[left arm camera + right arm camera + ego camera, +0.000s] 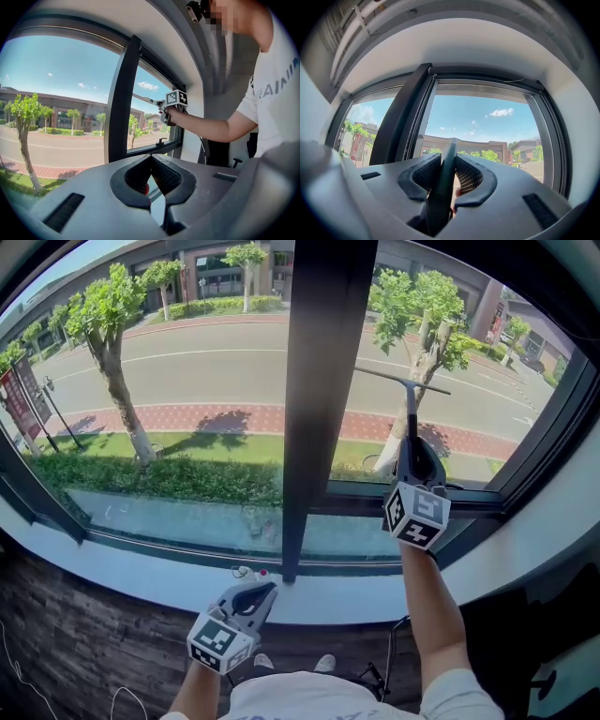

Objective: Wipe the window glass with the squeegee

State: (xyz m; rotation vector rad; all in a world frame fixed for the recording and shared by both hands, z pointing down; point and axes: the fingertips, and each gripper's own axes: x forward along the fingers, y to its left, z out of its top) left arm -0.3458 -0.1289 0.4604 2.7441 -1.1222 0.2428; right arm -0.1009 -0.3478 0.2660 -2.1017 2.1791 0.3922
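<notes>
Window glass (187, 371), squeegee (410, 404) btm hidden.

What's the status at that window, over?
Right gripper shut on squeegee, blade up at the right pane. Left gripper shut, empty, low by the sill. Nothing in the way.

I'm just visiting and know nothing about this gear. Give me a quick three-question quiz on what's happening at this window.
1. True or false: the left gripper holds the squeegee.
2. The squeegee is raised at the glass on which side of the dark centre post? A left, B right.
3. Fill in: the right gripper is shut on the ___.
Key: 1 false; 2 B; 3 squeegee.
</notes>
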